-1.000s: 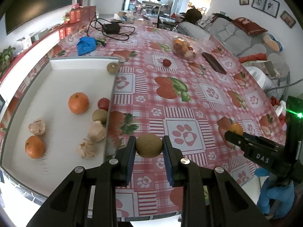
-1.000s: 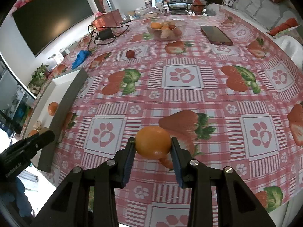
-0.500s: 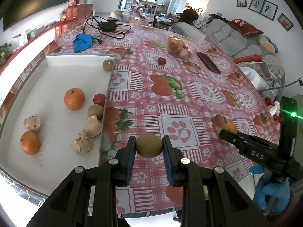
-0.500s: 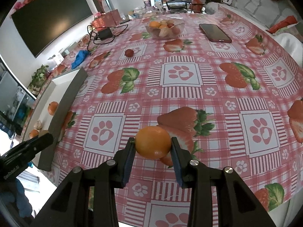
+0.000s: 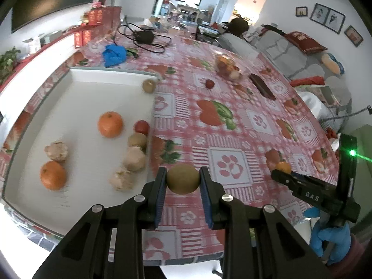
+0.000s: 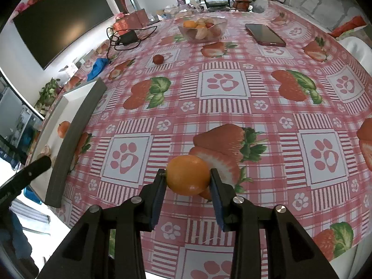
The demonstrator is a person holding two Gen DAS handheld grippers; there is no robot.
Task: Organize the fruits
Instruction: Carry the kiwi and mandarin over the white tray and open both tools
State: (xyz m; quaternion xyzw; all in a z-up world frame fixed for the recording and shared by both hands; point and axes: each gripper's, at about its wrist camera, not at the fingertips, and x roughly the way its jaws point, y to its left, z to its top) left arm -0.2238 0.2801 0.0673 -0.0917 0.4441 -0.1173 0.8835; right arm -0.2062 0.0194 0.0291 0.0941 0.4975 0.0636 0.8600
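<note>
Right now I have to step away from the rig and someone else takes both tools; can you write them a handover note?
Left tool: shut on a kiwi, held above the tablecloth just right of the white tray.
Right tool: shut on an orange, over the tablecloth.
Done: the tray holds two oranges, kiwis, a red fruit and some pale husked fruits.
Left: place both held fruits. One small red fruit lies loose on the cloth; the glass bowl holds more fruit.

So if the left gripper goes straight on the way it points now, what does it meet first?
Probably the tablecloth, just right of the white tray. The left gripper holds a kiwi; depth is unclear.
</note>
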